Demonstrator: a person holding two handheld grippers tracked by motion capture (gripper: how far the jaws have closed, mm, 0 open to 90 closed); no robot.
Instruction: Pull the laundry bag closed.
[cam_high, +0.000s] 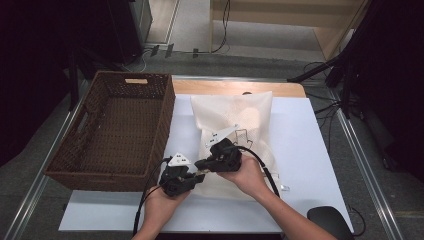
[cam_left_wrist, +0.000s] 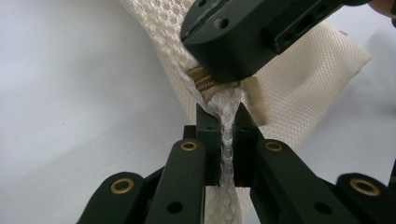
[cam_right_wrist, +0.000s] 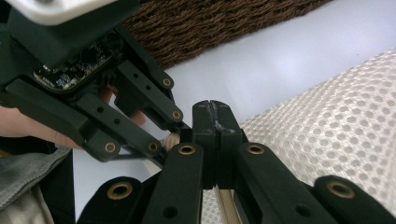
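Observation:
A white mesh bag (cam_high: 235, 117) lies flat on the white table (cam_high: 305, 150). Both grippers meet at its near left corner. My left gripper (cam_left_wrist: 227, 114) is shut on a bunched fold of the mesh (cam_left_wrist: 226, 140). From the right, my right gripper (cam_right_wrist: 216, 109) comes in with its jaws pressed together. They sit over a tan ribbed piece (cam_left_wrist: 201, 81) at the bag's edge, and a thin tan strip runs down between them. In the high view the left gripper (cam_high: 199, 176) and the right gripper (cam_high: 201, 166) touch tip to tip.
A large brown wicker basket (cam_high: 120, 125) stands at the table's left, close beside the bag. A black rounded object (cam_high: 327, 219) lies at the near right corner. Dark stands and cables surround the table.

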